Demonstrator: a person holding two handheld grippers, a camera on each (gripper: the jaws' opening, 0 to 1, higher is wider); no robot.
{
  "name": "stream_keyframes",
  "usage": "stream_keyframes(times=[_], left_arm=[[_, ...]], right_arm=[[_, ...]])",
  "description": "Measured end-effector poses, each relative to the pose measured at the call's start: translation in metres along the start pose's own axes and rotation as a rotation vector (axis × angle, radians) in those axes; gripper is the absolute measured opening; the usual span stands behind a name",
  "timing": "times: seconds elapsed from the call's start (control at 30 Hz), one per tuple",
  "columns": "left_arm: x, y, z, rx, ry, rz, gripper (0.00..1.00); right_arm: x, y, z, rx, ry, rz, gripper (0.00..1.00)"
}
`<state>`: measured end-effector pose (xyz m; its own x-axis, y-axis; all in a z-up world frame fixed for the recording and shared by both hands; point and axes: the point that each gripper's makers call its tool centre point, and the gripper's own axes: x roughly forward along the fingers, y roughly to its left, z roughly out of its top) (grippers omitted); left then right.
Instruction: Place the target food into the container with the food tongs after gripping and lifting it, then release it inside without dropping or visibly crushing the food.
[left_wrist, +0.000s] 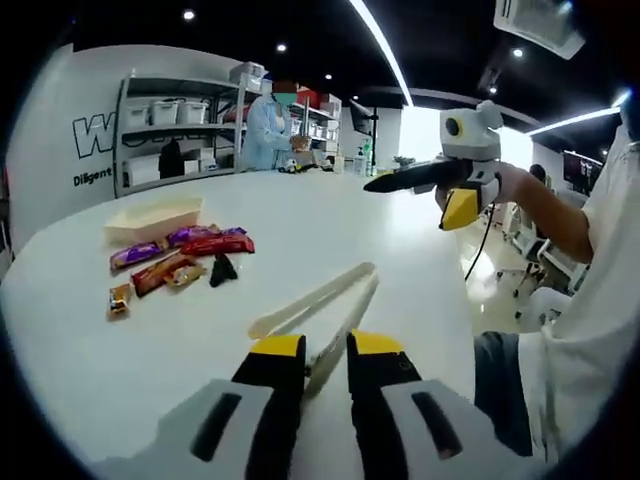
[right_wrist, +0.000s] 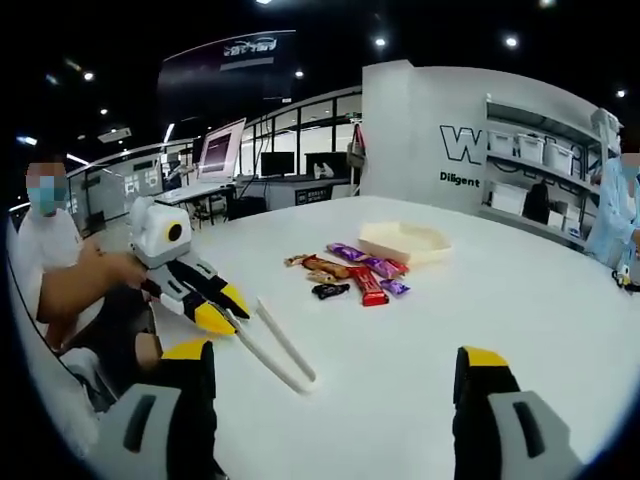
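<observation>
Cream food tongs (left_wrist: 318, 300) lie along the white table (left_wrist: 400, 250), their rear end clamped between my left gripper (left_wrist: 326, 352) jaws; their two arms spread toward the snacks. Several wrapped snack bars (left_wrist: 185, 252) in purple, red and orange lie in a cluster at the left, with a small black packet (left_wrist: 222, 268) beside them. Behind them sits a shallow cream container (left_wrist: 155, 217). In the right gripper view, the left gripper (right_wrist: 222, 312) holds the tongs (right_wrist: 280, 350) short of the snacks (right_wrist: 350, 272) and container (right_wrist: 405, 240). My right gripper (right_wrist: 336, 362) is open and holds nothing; it hovers above the table (left_wrist: 455, 190).
Grey shelves (left_wrist: 175, 135) with white bins stand against the far wall, and a person in a light blue gown (left_wrist: 268, 130) stands beside them. Desks with monitors (right_wrist: 222, 150) lie beyond the table's other edge. The person's sleeve (left_wrist: 600, 260) is at the right.
</observation>
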<state>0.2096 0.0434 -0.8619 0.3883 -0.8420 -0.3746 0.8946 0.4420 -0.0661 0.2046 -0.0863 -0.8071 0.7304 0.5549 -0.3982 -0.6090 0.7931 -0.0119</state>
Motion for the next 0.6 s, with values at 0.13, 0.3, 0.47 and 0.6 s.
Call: stream_keyframes(times=[0.13, 0.3, 0.47, 0.6], left_arm=[[0.0001, 0.0018, -0.0016, 0.0, 0.005, -0.007, 0.13], [0.0003, 0.0003, -0.0059, 0.005, 0.02, -0.026, 0.11], [0.0005, 0.0004, -0.006, 0.018, 0.019, -0.039, 0.1], [0.0006, -0.0001, -0.0061, 0.03, 0.017, -0.059, 0.09]], right_arm=[[0.0003, 0.0003, 0.0, -0.001, 0.0, 0.001, 0.97], [0.0009, 0.001, -0.0009, -0.001, 0.004, 0.002, 0.97], [0.0021, 0.0003, -0.0037, 0.004, 0.011, 0.003, 0.97], [0.0022, 0.0004, -0.0048, 0.008, 0.012, 0.003, 0.97]])
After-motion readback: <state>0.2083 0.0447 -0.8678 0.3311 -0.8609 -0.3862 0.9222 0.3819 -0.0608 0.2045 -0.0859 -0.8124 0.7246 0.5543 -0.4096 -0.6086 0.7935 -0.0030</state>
